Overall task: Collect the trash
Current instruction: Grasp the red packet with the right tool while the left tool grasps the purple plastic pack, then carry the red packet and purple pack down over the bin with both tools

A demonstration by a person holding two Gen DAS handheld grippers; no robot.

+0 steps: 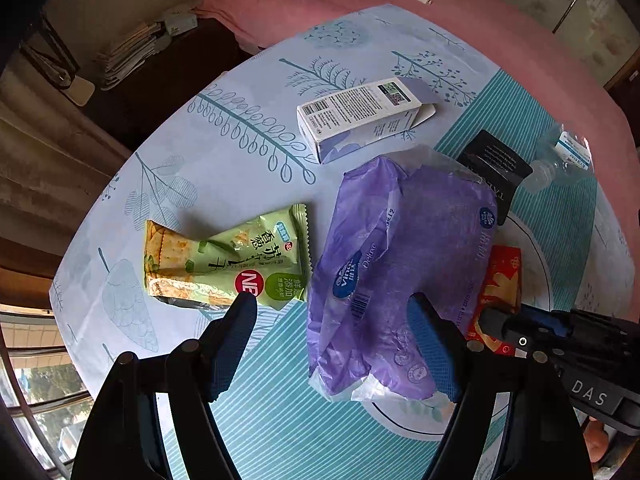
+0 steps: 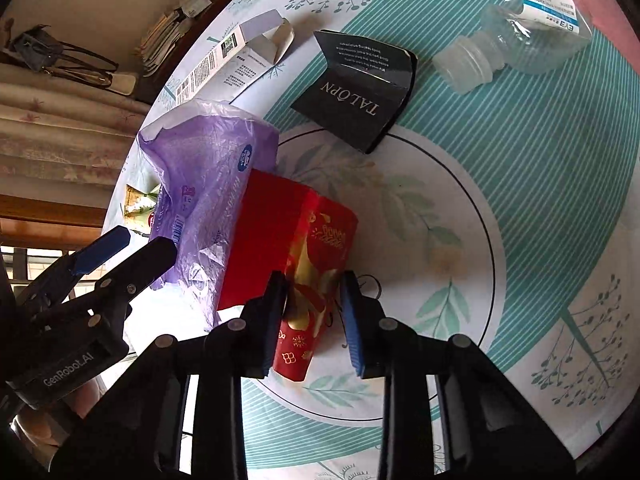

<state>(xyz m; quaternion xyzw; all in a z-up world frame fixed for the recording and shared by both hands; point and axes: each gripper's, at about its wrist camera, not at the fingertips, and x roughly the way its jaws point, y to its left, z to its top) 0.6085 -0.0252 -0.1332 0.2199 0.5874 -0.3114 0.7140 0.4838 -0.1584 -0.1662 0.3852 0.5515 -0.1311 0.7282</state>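
Trash lies on a round table with a leaf-patterned cloth (image 1: 224, 148). A crumpled purple tissue bag (image 1: 396, 264) lies in the middle, also in the right wrist view (image 2: 208, 184). My left gripper (image 1: 334, 308) is open, hovering over the bag's near end, its right finger over the bag. A green cracker wrapper (image 1: 228, 264) lies just left of it. My right gripper (image 2: 314, 284) is open, its fingers on either side of the near end of a red and gold packet (image 2: 304, 248), which shows in the left wrist view (image 1: 500, 292) too.
A white and lilac carton (image 1: 360, 120) lies at the far side, a black TALOPN box (image 2: 356, 92) and a crushed clear plastic bottle (image 2: 516, 40) to the right. A pink bed (image 1: 440, 4) stands behind the table, a cabinet with papers (image 1: 128, 52) on the left.
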